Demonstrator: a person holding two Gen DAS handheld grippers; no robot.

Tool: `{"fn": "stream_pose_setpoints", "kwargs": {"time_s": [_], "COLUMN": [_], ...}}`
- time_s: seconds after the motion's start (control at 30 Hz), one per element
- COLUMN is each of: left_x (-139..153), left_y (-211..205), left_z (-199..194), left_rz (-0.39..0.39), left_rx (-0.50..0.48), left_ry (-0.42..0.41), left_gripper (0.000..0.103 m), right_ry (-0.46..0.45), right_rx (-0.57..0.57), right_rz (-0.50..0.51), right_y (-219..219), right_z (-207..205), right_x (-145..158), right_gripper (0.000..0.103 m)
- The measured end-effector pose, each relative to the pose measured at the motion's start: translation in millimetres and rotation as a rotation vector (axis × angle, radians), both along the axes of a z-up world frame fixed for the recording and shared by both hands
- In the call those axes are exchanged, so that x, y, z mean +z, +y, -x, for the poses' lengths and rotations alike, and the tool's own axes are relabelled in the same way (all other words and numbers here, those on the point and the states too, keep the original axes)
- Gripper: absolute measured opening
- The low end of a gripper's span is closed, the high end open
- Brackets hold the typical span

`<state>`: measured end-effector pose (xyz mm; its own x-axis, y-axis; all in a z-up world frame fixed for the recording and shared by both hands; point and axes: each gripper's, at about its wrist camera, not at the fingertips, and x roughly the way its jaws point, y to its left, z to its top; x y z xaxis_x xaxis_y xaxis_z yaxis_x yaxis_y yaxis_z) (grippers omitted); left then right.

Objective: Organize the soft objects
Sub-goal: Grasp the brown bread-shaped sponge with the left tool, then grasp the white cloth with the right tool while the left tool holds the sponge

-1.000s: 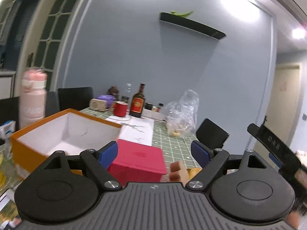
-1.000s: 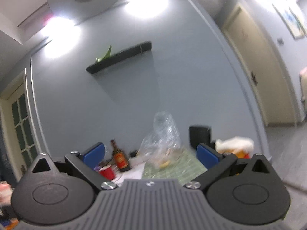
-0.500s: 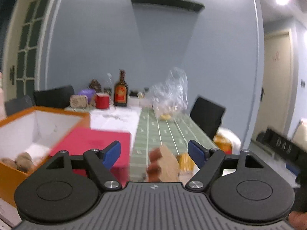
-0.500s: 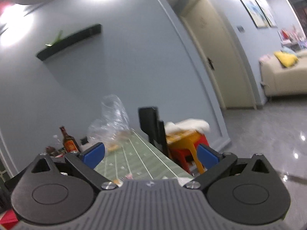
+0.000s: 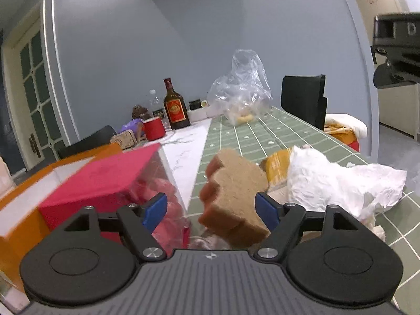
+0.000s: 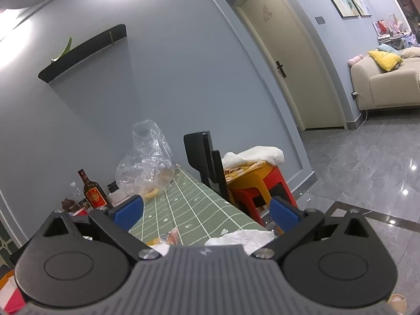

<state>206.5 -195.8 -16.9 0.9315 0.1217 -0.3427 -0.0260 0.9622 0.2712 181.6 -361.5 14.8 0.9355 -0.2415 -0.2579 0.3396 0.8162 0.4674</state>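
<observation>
My left gripper [image 5: 211, 211] is closing with the sponge [image 5: 232, 197] between its blue pads; the right pad looks against the sponge, the left stands clear, so nothing is clamped. My right gripper [image 6: 207, 214] hangs wide, empty, over the table [image 6: 183, 204] edge. Left of the sponge lies a red box [image 5: 105, 181], right a white bag [image 5: 338, 181]. Farther back: bottle [image 5: 176, 107], red cup [image 5: 154, 128].

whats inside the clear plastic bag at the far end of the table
Through the clear plastic bag a few pale yellowish pieces show at the bottom, on the green checked table. The crumpled film blurs them, so what they are, and anything beneath them, cannot be told.
</observation>
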Motion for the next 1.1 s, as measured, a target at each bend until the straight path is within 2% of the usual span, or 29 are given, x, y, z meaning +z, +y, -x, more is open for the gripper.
{"fn": "stream_pose_setpoints", "kwargs": {"time_s": [0.17, 0.23, 0.27, 0.4, 0.47, 0.57, 0.63, 0.73, 0.8, 0.87, 0.93, 0.97, 1.0, 1.07, 1.1], "left_x": [-11, -11, -10, -8, -6, -2, 1, 4, 5, 4, 5, 5, 5, 5, 4], "left_y": [0, 5, 8, 14, 19, 31, 37, 38, 37, 37, 39, 40, 41, 42, 43], "left_z": [-19, -20, -20, -16, -11, 0, 9, 21, 24, 22, 20, 19, 18, 17, 16], "left_rz": [0.026, 0.062, 0.079, 0.110, 0.134, 0.207, 0.210, 0.192, 0.179, 0.182, 0.202, 0.208, 0.214, 0.222, 0.225], "left_rx": [-0.040, -0.037, -0.039, -0.033, -0.013, -0.004, -0.013, -0.009, -0.001, 0.012, 0.001, 0.004, 0.002, 0.002, 0.002], "left_ry": [0.098, 0.104, 0.102, 0.096, 0.075, 0.028, -0.021, -0.078, -0.082, -0.070, -0.048, -0.043, -0.038, -0.030, -0.028], "left_gripper": [0.090, 0.067, 0.060, 0.048, 0.046, 0.044, 0.043, 0.040, 0.040, 0.040, 0.040, 0.040, 0.040, 0.040, 0.040], "right_ry": [0.022, 0.018, 0.013, 0.001, 0.019, 0.097, 0.197, 0.336, 0.378, 0.381, 0.368, 0.354, 0.346, 0.356, 0.356], "right_rx": [-0.001, 0.009, 0.015, 0.023, 0.051, 0.181, 0.246, 0.244, 0.226, 0.241, 0.255, 0.254, 0.257, 0.273, 0.277], "right_rz": [-0.034, -0.060, -0.073, -0.085, -0.086, -0.111, -0.110, -0.050, 0.010, 0.045, 0.068, 0.074, 0.075, 0.077, 0.074], "right_y": [-5, -8, -9, -10, -9, -6, 0, 10, 17, 22, 24, 24, 23, 18, 18], "right_z": [-7, -6, -6, -5, -9, -26, -41, -57, -62, -66, -67, -67, -67, -65, -65], "right_x": [-5, -7, -7, -6, -6, -12, -19, -28, -31, -32, -29, -28, -27, -31, -31], "right_gripper": [0.100, 0.100, 0.100, 0.100, 0.100, 0.100, 0.100, 0.100, 0.100, 0.099, 0.081, 0.061, 0.047, 0.038, 0.024]}}
